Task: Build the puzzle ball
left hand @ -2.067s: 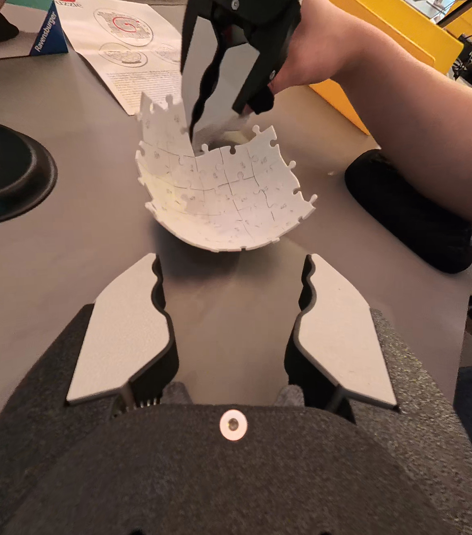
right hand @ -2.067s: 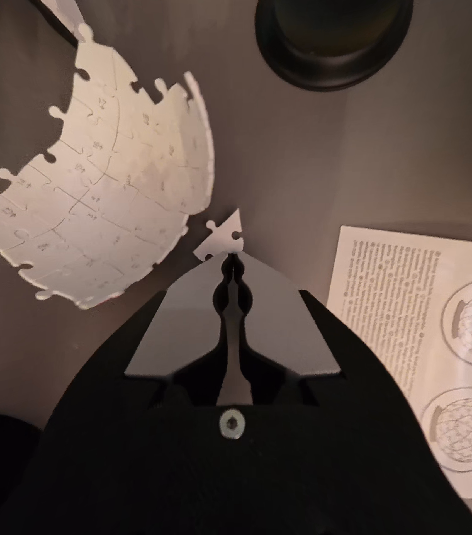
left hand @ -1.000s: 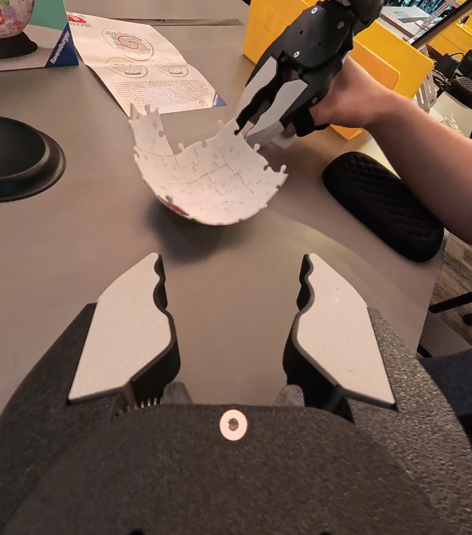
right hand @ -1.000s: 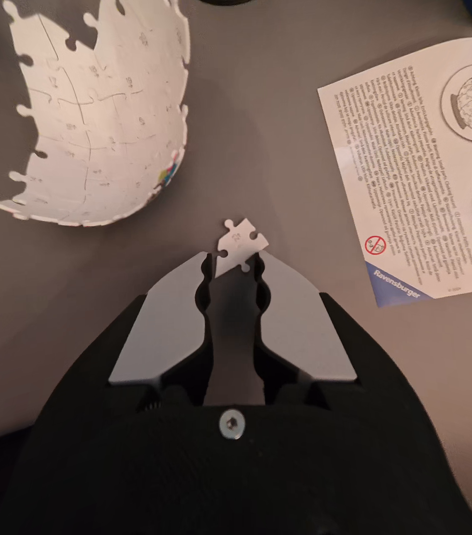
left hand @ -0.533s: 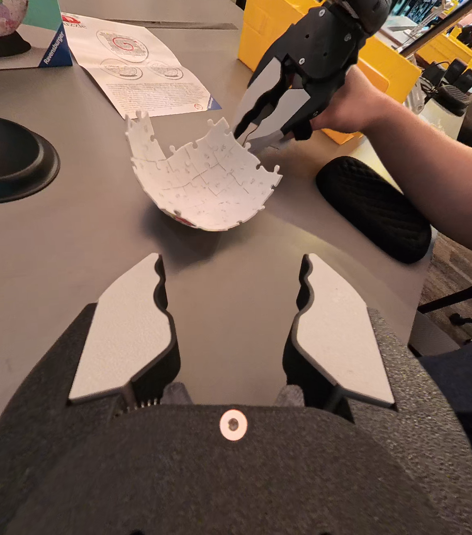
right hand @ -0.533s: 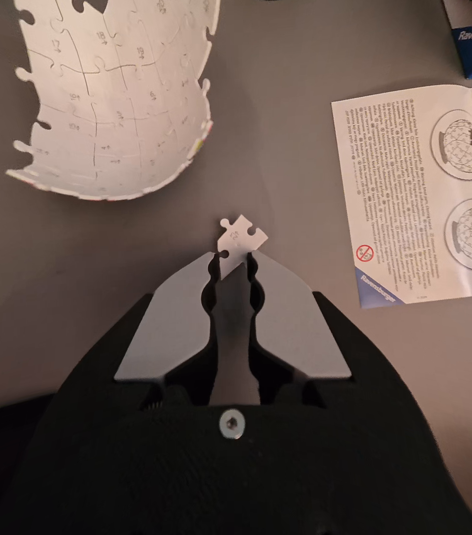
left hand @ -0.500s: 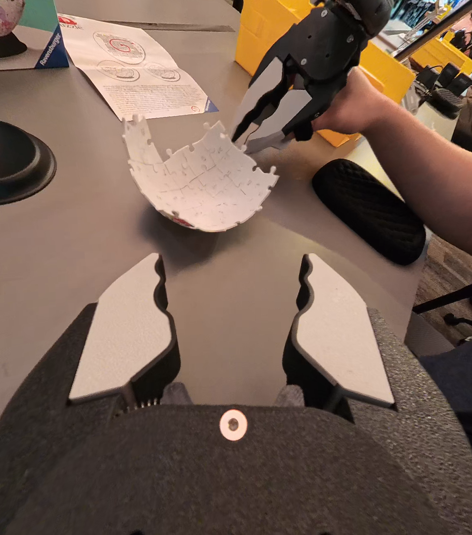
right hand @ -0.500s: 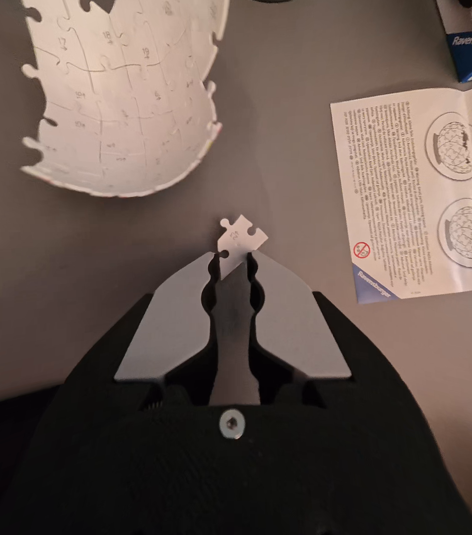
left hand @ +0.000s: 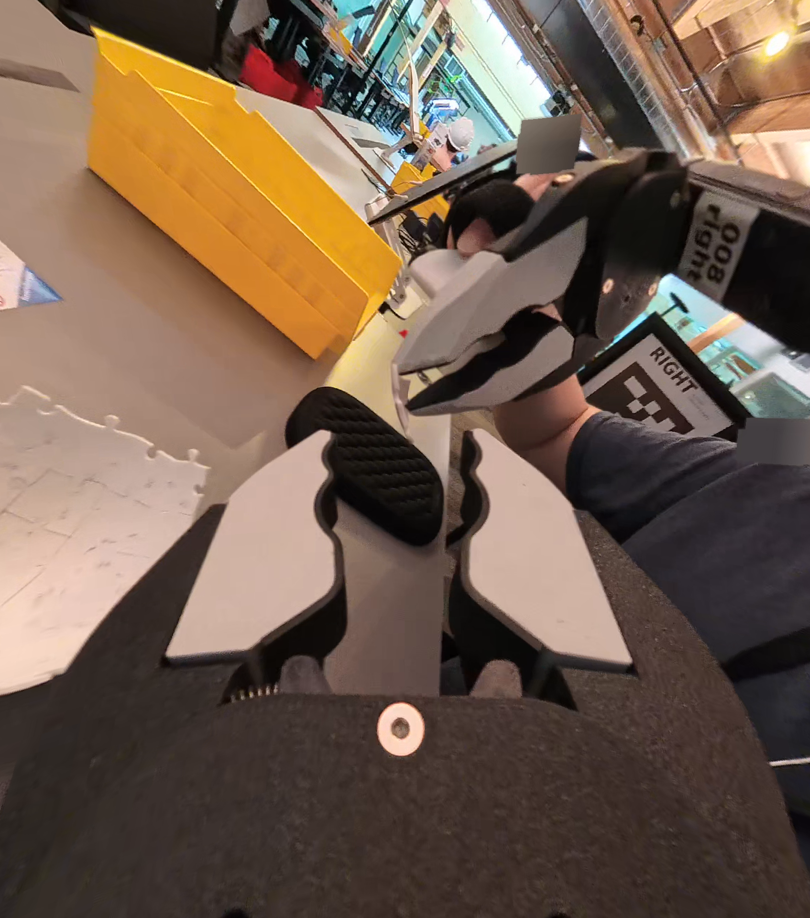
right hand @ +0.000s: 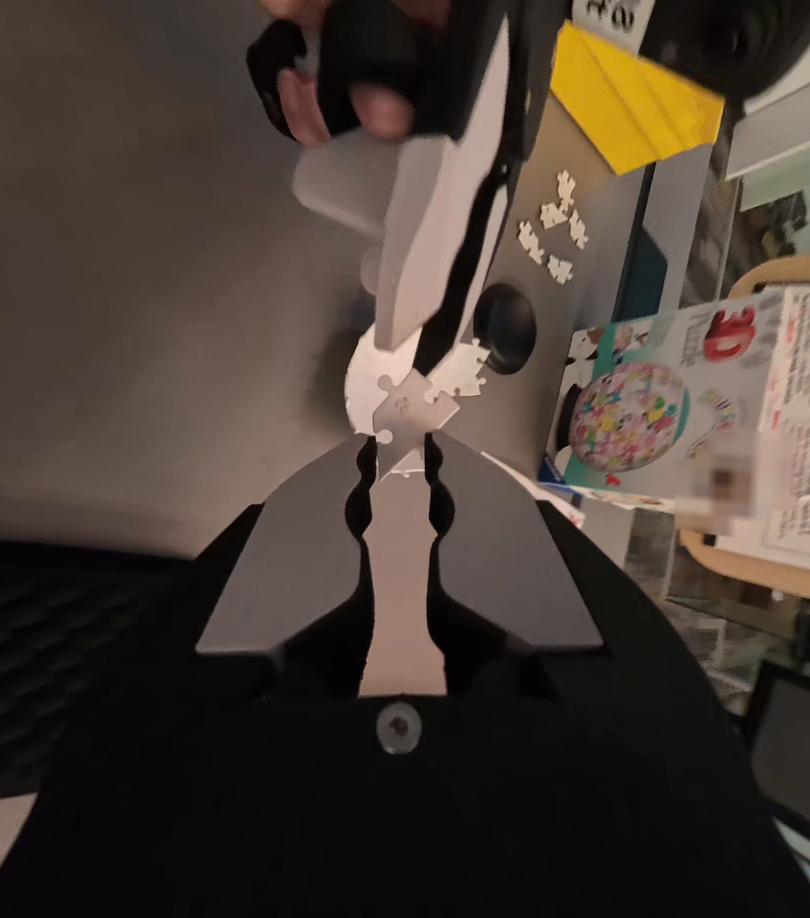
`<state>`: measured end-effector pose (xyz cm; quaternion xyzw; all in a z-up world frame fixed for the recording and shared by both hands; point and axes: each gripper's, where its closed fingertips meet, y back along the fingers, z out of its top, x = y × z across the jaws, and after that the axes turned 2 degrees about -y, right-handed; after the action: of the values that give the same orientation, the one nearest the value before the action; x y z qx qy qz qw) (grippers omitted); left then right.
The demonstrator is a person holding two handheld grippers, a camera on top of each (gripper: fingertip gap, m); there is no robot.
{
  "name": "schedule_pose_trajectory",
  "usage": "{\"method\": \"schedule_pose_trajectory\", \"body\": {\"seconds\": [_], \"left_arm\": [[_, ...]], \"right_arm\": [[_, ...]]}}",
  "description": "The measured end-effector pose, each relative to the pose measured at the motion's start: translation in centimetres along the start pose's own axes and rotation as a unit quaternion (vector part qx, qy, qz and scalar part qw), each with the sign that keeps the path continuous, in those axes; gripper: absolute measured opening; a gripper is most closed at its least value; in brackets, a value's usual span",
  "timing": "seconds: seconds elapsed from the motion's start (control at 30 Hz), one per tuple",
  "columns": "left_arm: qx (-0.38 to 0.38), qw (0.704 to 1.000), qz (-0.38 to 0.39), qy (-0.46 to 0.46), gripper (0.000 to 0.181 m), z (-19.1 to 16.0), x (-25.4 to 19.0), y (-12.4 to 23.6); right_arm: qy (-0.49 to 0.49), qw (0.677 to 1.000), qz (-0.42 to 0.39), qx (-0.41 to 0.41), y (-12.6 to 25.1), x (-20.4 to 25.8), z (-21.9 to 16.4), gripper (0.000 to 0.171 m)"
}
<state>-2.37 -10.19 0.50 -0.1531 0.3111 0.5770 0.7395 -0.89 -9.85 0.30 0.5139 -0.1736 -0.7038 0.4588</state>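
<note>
Two claws now face each other above the table's near edge, where half a second ago the right claw (right hand: 397, 442) looked straight down at the grey table (right hand: 120, 298) and the left claw (left hand: 395, 447) hung back from the bowl-shaped puzzle shell (left hand: 45, 536). The right claw pinches a single white puzzle piece (right hand: 410, 407) by its lower corner, its flat face toward the camera and its knobbed end pointing up-left. The left claw, empty, stands partly parted; the shell rests open side up beside it.
</note>
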Motion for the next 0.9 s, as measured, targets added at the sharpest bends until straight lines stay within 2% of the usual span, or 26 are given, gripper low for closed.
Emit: {"method": "schedule_pose_trajectory", "body": {"seconds": [0.1,0.2,0.23,0.3,0.37,0.4,0.43,0.53,0.6,0.63,0.8,0.83,0.9], "left_arm": [[0.006,1.000,-0.006,0.014,0.034,-0.1,-0.4,-0.3],[0.007,0.999,-0.026,0.021,0.004,-0.4,-1.1,-0.2],[0.002,0.999,-0.021,0.025,0.002,-0.4,-0.9,0.0],[-0.022,0.999,-0.022,0.023,0.002,0.0,-0.9,0.7],[-0.083,0.996,-0.031,0.014,0.002,1.5,-1.2,2.0],[-0.128,0.991,-0.035,0.001,0.002,2.5,-1.5,2.9],[-0.169,0.985,-0.030,-0.013,0.002,3.4,-1.5,3.9],[-0.248,0.967,0.020,-0.059,0.002,4.8,-1.0,6.0],[-0.260,0.962,0.038,-0.077,0.002,5.0,-0.9,6.3],[-0.262,0.961,0.041,-0.080,0.002,5.0,-1.0,6.3],[-0.272,0.958,0.033,-0.079,0.002,5.2,-1.0,6.4],[-0.276,0.958,0.032,-0.079,0.002,5.3,-0.9,6.5],[-0.275,0.958,0.015,-0.079,0.002,5.2,-1.3,6.3]], "right_arm": [[0.045,0.999,-0.007,0.005,0.1,0.0,1.1,0.020],[0.077,0.997,-0.014,0.005,-0.1,-0.1,2.0,0.020],[0.079,0.997,-0.016,0.002,-0.2,-0.2,2.2,0.020],[0.051,0.997,-0.039,-0.031,-0.1,-1.1,2.9,0.027],[-0.040,0.992,-0.073,-0.091,0.5,-2.8,3.5,0.030],[-0.117,0.978,-0.074,-0.156,0.9,-3.5,4.2,0.029],[-0.204,0.949,-0.051,-0.236,1.3,-4.0,5.1,0.028],[-0.406,0.803,0.042,-0.435,2.5,-5.6,6.7,0.024],[-0.468,0.723,0.062,-0.504,2.8,-6.9,6.7,0.017],[-0.490,0.703,0.061,-0.512,2.4,-7.4,6.4,0.017],[-0.498,0.705,0.082,-0.499,0.1,-7.3,7.5,0.025],[-0.498,0.709,0.084,-0.491,-0.4,-7.2,7.7,0.023],[-0.493,0.717,0.088,-0.485,-0.8,-7.1,7.8,0.003]]}}
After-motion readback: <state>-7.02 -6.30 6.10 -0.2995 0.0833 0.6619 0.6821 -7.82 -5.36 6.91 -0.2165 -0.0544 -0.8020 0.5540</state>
